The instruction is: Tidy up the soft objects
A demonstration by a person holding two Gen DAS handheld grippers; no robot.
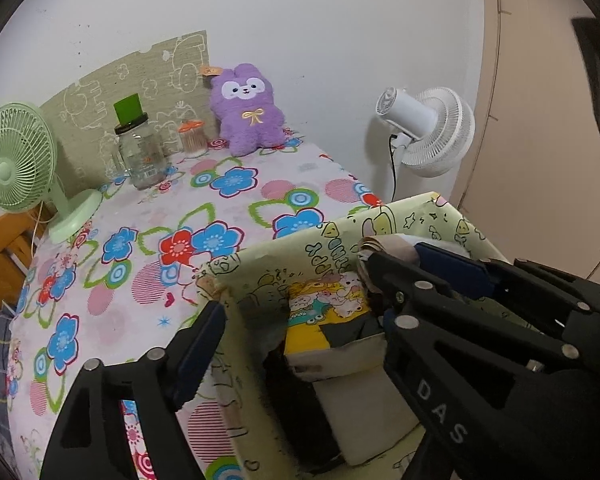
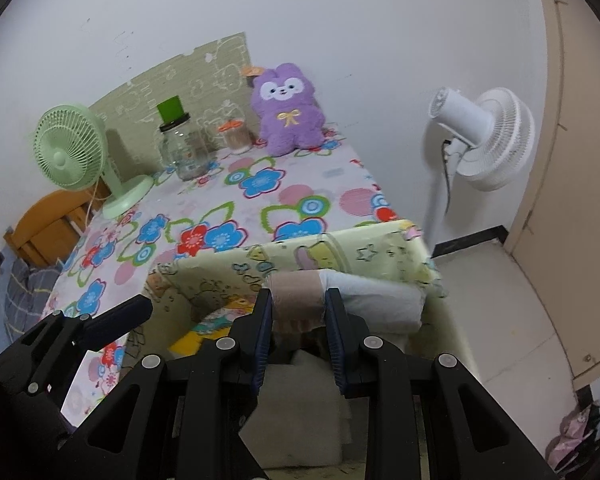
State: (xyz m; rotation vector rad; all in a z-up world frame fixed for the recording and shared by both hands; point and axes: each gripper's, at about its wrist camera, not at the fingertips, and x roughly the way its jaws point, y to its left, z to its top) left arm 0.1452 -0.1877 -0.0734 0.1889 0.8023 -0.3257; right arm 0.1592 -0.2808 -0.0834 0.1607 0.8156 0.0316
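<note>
Right wrist view has the task's thing dead centre: a rolled cloth [image 2: 298,300], dusty pink at one end and pale blue-white at the other, pinched at its pink end between the two pads of the right gripper [image 2: 298,316], whose jaws are closed on it. It hangs at the top of the cartoon-printed box [image 2: 340,252], just inside the far wall, above what already lies within: a yellow cartoon-print piece [image 2: 204,330] and a white folded piece [image 2: 300,396].

Left wrist view shows the same roll only as a beige edge [image 1: 384,246] behind the right gripper's black arms, but it looks deeper into the box, where the yellow print [image 1: 324,312] and the white fold [image 1: 364,396] lie side by side over something dark. The left gripper [image 1: 296,304] stands with its jaws wide apart and nothing pressed between them; one finger [image 1: 198,344] sits outside the box's near-left wall over the tablecloth. In the right view only that one finger shows, at the left edge.

The box stands at the corner of a table under a flowered tablecloth [image 2: 220,208]. Farther back are one purple plush rabbit [image 2: 286,110] against the wall, two jars — a clear one with a green block on its lid [image 2: 184,148] and a small one with an orange top [image 2: 236,136] — and two fans: a green desk fan [image 2: 70,148] on the table and a white standing fan [image 2: 488,136] beside it. Only the right view shows the floor.
</note>
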